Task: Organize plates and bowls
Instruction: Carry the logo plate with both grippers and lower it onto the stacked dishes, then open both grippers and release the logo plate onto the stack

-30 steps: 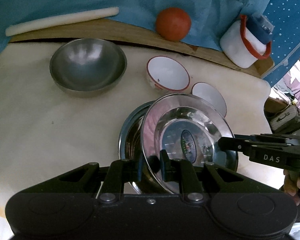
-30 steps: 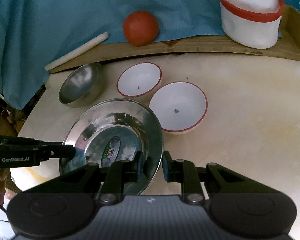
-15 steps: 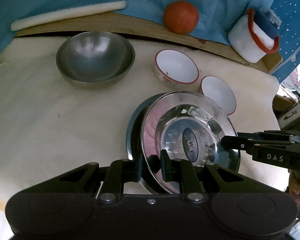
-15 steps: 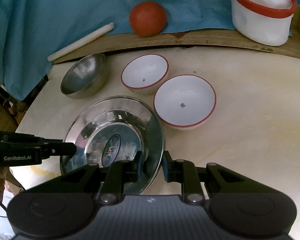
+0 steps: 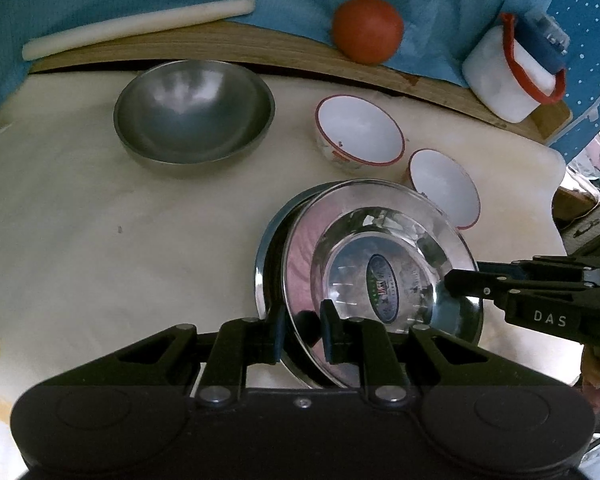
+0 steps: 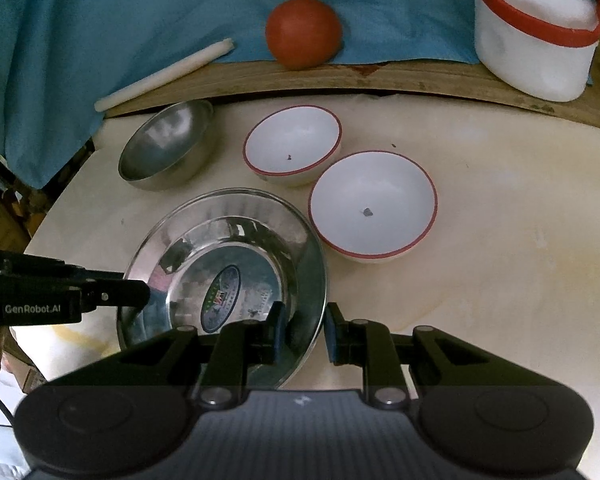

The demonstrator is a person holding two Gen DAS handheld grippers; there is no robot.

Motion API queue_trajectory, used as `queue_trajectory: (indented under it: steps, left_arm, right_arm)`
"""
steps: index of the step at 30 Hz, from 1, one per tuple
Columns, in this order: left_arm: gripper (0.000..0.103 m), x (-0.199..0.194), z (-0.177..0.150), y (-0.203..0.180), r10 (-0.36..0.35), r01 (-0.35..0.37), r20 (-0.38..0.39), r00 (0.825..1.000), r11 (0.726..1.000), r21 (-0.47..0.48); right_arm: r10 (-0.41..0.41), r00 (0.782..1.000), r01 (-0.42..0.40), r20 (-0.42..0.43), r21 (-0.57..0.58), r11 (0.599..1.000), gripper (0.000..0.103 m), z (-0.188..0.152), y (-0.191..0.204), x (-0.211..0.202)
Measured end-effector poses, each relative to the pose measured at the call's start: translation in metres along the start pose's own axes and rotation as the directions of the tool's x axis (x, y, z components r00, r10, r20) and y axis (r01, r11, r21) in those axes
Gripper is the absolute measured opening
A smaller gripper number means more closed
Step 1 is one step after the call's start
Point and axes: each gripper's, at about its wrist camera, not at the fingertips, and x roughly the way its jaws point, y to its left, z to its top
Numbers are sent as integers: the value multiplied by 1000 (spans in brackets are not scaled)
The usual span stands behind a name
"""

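Landmark: the steel plate (image 6: pixel 228 264) is taken as the reference; a sticker is seen at its centre and it is tilted above the cream table (image 6: pixel 500 264).
Steel plate: it is held at two opposite rim points by the two grippers; in the left wrist view (image 5: pixel 380 248) a second, darker plate (image 5: pixel 266 264) is seen just behind and under it, with its rim showing on the left side.
Left gripper (image 5: pixel 302 330): its fingers are set narrow and are closed on the plate's near rim, one pad on each face.
Right gripper (image 6: pixel 302 330): its fingers are likewise narrow and the plate's right rim is pinched between them; in the left wrist view (image 5: pixel 460 284) it is seen reaching in from the right.
Red-rimmed white bowls: two are placed just beyond the plate, to its right; the nearer one (image 6: pixel 372 204) is almost touched by the plate's edge, and the farther one (image 6: pixel 292 140) is set just beside it.
Steel bowl (image 6: pixel 168 144): it is found beyond the plate, to the left, well apart from the white bowls.
Wooden ledge (image 6: pixel 340 76): it is seen behind all the dishes, with a red ball (image 6: pixel 304 32), a white stick (image 6: pixel 164 74) and a white container with a red band (image 6: pixel 536 40) resting on it against blue cloth (image 6: pixel 140 8).
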Motion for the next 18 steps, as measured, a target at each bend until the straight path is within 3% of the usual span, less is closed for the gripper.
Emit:
queue_trajectory:
  steps: [9, 13, 18]
  left_arm:
    - [20, 1, -1, -1, 13, -13, 2, 1000, 1000, 24]
    - [22, -1, -3, 0, 16, -17, 12, 1000, 1000, 25]
    - [31, -6, -3, 1, -2, 1, 29, 1000, 1000, 22]
  right_arm:
    - [-16, 1000, 16, 6, -27, 1000, 26, 0, 6, 0]
    - [-10, 1000, 11, 7, -35, 999, 34, -1, 9, 0]
    - [2, 1000, -1, 8, -38, 999, 45, 0, 11, 1]
